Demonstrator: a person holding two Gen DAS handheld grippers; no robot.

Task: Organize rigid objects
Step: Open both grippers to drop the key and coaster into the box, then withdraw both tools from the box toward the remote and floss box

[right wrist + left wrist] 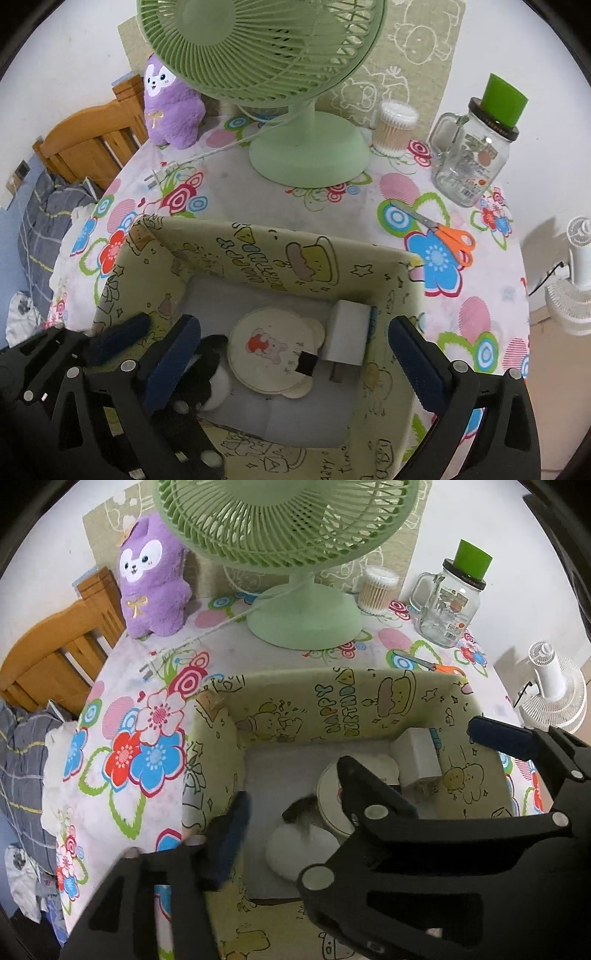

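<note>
Left wrist view: the left gripper (236, 812), jaws apart and empty, hovers over the box (325, 690); the right gripper (410, 746) reaches in beside it. Right wrist view: jaws spread, grasping nothing, straddling the box's right wall; round tin (273, 347), white adapter (347, 339) and black-and-white item (218, 373) lie inside; scissors (439, 232) rest far right.

Cartoon-print box (258, 258) holds round bear-ear mirror (273, 354) flat, white charger (347, 343) beside it, black-white item (216, 380).

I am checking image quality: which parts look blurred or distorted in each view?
Left wrist view: the left gripper finger and the dark-and-white object in the box are motion-blurred. Right wrist view: mostly sharp; the fisheye bends the fan and table edges.
</note>
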